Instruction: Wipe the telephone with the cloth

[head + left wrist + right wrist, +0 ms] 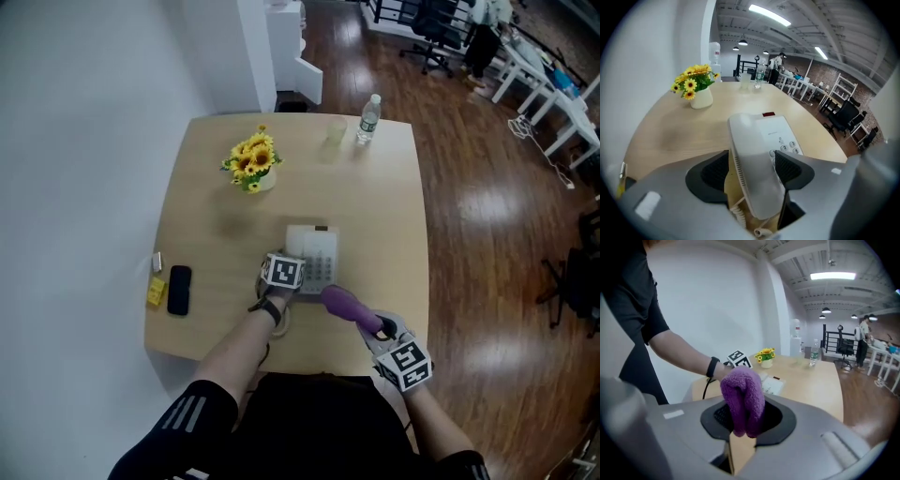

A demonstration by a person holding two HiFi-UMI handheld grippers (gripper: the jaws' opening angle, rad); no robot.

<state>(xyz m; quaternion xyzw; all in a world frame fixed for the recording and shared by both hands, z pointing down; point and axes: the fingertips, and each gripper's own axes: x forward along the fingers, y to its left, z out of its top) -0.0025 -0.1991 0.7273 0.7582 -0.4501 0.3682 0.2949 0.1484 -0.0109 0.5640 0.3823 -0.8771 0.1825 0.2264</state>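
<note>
The white telephone sits near the front middle of the round wooden table. In the left gripper view its handset lies on the cradle between my left gripper's jaws. The right pad is against the handset, while a gap shows at the left pad, so that gripper is open. In the head view the left gripper is at the phone's near left side. My right gripper is shut on a purple cloth, just in front of and to the right of the phone. The folded cloth sticks up out of the right gripper.
A pot of sunflowers stands at the back left. A water bottle and a clear cup stand at the far edge. A black mobile phone and a yellow item lie at the left edge. The coiled cord hangs near the handset.
</note>
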